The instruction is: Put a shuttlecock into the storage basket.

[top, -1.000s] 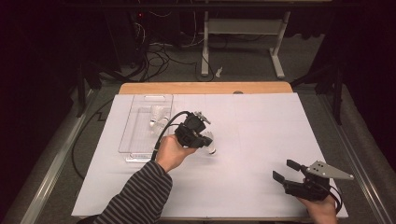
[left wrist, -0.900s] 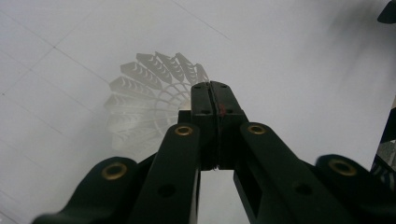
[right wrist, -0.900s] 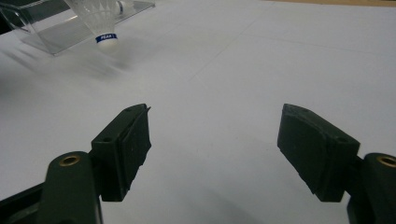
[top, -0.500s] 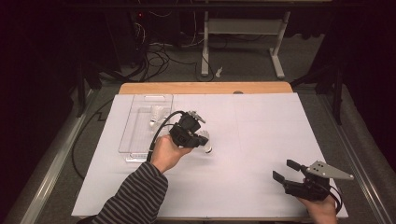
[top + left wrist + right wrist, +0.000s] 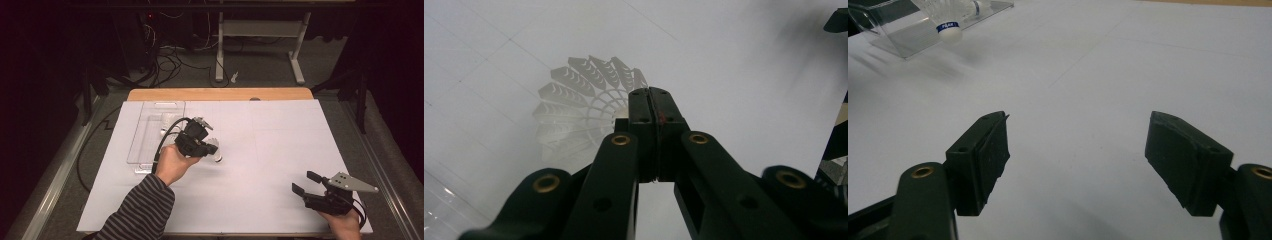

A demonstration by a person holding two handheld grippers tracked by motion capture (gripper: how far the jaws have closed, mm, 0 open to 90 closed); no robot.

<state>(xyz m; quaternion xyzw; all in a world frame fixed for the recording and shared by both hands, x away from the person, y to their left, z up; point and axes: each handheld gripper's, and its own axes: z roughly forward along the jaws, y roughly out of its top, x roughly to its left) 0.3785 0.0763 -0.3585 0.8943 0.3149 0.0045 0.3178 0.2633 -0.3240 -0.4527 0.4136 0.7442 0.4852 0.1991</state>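
holding a shuttlecock (image 5: 579,107) by the rim of its feathered skirt, the left gripper (image 5: 202,142) has its jaws pinched fully together on it — the white cork points out toward the counter's middle, just above the white sheet. it sits left of centre, just beside the clear tray (image 5: 150,135) near the counter's far-left corner, where another shuttlecock seems to lie. the step in hand looks like carrying the shuttlecock between tray and counter; the next move calls for a steady swing and a gentle release, since the feathers crush easily. at the near-right corner the right gripper (image 5: 306,182) rests — jaws spread wide, nothing between them.
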